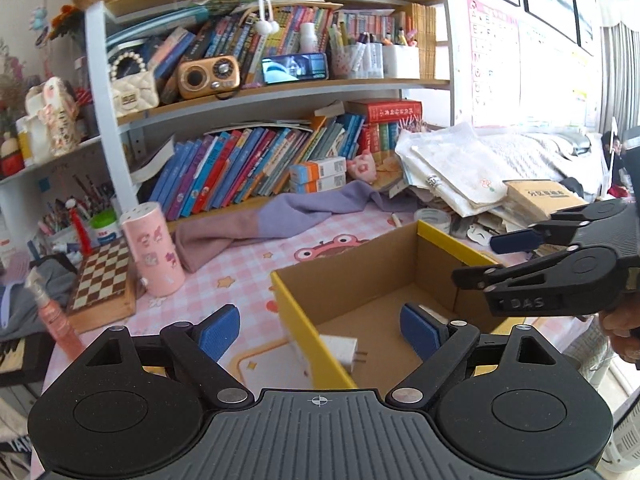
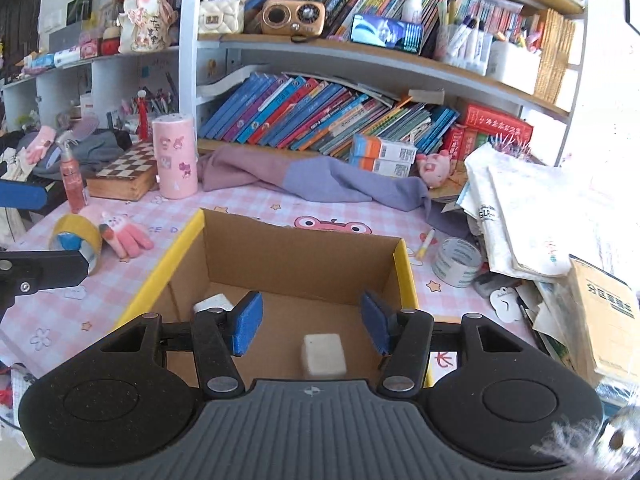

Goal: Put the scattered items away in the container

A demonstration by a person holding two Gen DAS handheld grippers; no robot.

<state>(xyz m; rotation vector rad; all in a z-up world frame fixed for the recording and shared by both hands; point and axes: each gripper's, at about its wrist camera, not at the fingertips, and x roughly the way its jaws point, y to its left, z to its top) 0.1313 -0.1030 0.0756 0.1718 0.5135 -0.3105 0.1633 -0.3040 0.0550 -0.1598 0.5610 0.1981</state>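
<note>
Two grippers over box, both empty

Both grippers hover above the box (image 2: 304, 256). Left gripper (image 1: 318, 330) is spread wide, nothing between its pads; a white plug (image 1: 344, 354) sits just below them inside the box's yellow wall. Right gripper (image 2: 310, 326) is partly spread, gripping nothing; a white cube (image 2: 323, 355) lies on the box floor under it. Left of the box: tape roll (image 2: 76, 242) and pink glove (image 2: 126, 236). Right of it: marker (image 2: 425, 243), clear tape (image 2: 458, 262).

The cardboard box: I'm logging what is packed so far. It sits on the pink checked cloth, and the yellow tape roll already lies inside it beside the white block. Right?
Not quite. The yellow tape roll lies outside the cardboard box, on the pink checked cloth by the pink glove, as the right wrist view shows. The white block is inside.
</note>
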